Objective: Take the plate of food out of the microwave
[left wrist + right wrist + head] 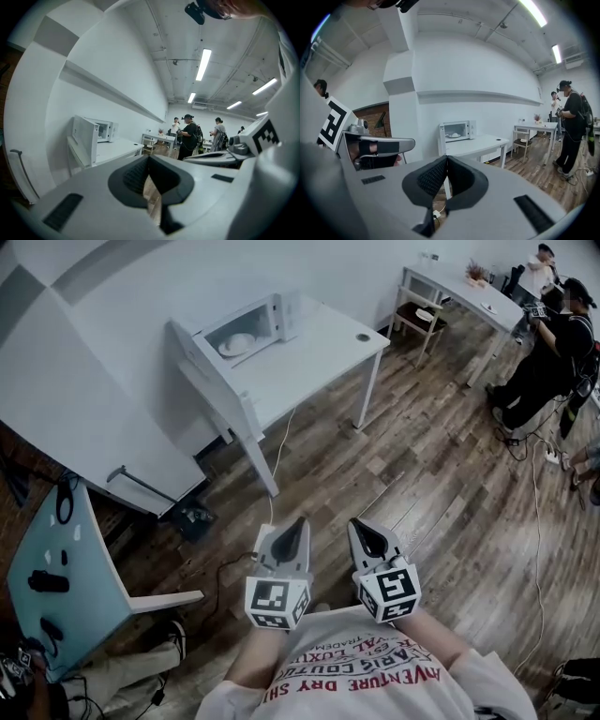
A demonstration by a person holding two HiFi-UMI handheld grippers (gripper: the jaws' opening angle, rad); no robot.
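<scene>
A white microwave (255,324) stands with its door (199,345) swung open on a white table (323,348), far ahead of me. Inside it lies a white plate (236,343) with pale food on it. In the right gripper view the microwave (458,130) and its plate (453,135) are small and distant. The left gripper view catches the microwave (99,131) from the side, so the plate is hidden there. My left gripper (299,525) and right gripper (364,529) hang side by side close to my chest. Both are shut and hold nothing.
Wooden floor lies between me and the table. A light blue desk (58,582) with dark objects is at my left. Cables (274,479) run down from the table. Several people (553,343) stand at the back right near another white table (469,289) and a chair (420,317).
</scene>
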